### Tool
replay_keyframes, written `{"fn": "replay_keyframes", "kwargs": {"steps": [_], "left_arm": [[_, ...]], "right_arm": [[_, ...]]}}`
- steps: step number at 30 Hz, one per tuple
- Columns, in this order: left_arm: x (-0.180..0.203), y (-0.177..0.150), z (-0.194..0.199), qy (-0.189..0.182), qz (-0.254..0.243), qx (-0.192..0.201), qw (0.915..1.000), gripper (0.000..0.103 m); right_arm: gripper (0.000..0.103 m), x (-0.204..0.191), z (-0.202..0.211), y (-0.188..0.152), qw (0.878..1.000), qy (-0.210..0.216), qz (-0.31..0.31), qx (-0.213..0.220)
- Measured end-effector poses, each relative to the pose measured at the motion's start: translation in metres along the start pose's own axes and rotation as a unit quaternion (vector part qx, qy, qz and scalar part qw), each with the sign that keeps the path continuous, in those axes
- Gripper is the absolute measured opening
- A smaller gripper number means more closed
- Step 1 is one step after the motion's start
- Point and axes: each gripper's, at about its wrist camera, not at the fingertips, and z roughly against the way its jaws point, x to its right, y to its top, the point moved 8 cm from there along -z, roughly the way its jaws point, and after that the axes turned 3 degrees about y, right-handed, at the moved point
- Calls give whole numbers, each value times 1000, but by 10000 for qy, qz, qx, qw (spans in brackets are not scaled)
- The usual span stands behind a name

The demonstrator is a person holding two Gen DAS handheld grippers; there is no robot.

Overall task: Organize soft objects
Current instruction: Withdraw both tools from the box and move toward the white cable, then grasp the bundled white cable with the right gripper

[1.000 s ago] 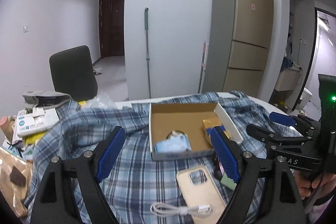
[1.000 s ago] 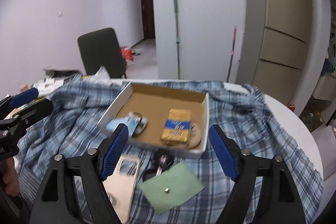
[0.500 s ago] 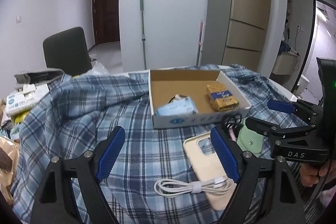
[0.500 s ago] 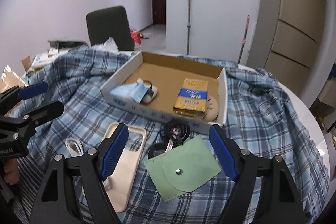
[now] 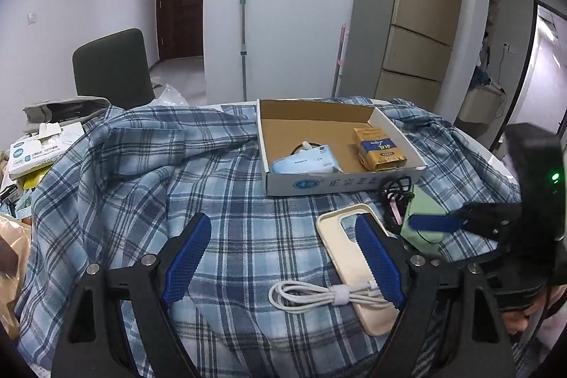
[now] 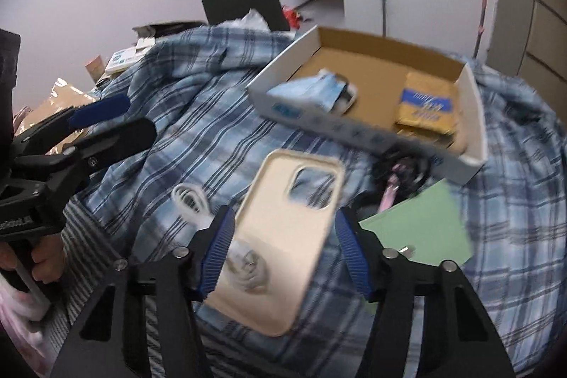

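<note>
A cream phone case (image 5: 351,257) (image 6: 290,229) lies on the blue plaid shirt (image 5: 177,172) (image 6: 198,116) that covers the table. A coiled white cable (image 5: 319,296) (image 6: 191,197) lies over its near end. A green pouch (image 5: 421,218) (image 6: 421,229) and a black and pink tangle (image 5: 393,197) (image 6: 397,176) lie beside it. A cardboard box (image 5: 340,183) (image 6: 471,116) holds a blue tissue pack (image 5: 304,162) (image 6: 312,91) and a yellow pack (image 5: 379,147) (image 6: 425,105). My left gripper (image 5: 280,261) is open over the shirt. My right gripper (image 6: 283,254) is open, its fingers on either side of the phone case.
A dark chair (image 5: 113,69) stands behind the table. Boxes and papers (image 5: 35,147) are piled at the table's left edge. A fridge (image 5: 414,23) and a mop (image 5: 243,34) stand at the back wall.
Both grippers have come down toward the table. My right gripper has swung left and narrowed, from over the green pouch to astride the phone case.
</note>
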Motion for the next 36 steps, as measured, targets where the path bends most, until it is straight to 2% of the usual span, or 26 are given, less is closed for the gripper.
{"fn": "replay_keyframes", "kwargs": {"steps": [3, 8, 12, 15, 19, 20, 23, 28, 33, 36], "left_arm": [[2, -2, 0, -24, -70, -31, 10000, 85], [4, -4, -2, -53, -102, -67, 9999, 86], [-1, -3, 0, 97, 38, 25, 9999, 85], [-4, -2, -3, -5, 137, -36, 9999, 85], [-3, -9, -13, -220, 225, -315, 9990, 85], [-2, -10, -14, -242, 245, -357, 9988, 85], [-1, -11, -14, -168, 177, -328, 9992, 85], [2, -7, -7, -36, 21, -128, 9999, 85], [3, -6, -5, -65, -1, -114, 9999, 85], [4, -7, -6, -59, 0, -134, 9999, 85]], "right_arm": [[50, -9, -6, -8, 9998, -38, 145, -127], [42, -19, -15, -23, 9991, 188, 110, -354], [37, -25, -16, -27, 9988, 222, 306, -306], [32, -27, -17, -27, 9985, 297, 337, -323], [27, -28, -15, -27, 9983, 287, 421, -278], [15, -28, -13, -26, 9985, 281, 413, -241], [9, -24, -5, -22, 9990, 288, 331, -101], [5, -14, 7, -15, 9996, 110, 228, 91], [5, 1, 28, -11, 9991, -185, 149, 364], [5, 10, 37, -13, 9985, -379, 120, 388]]}}
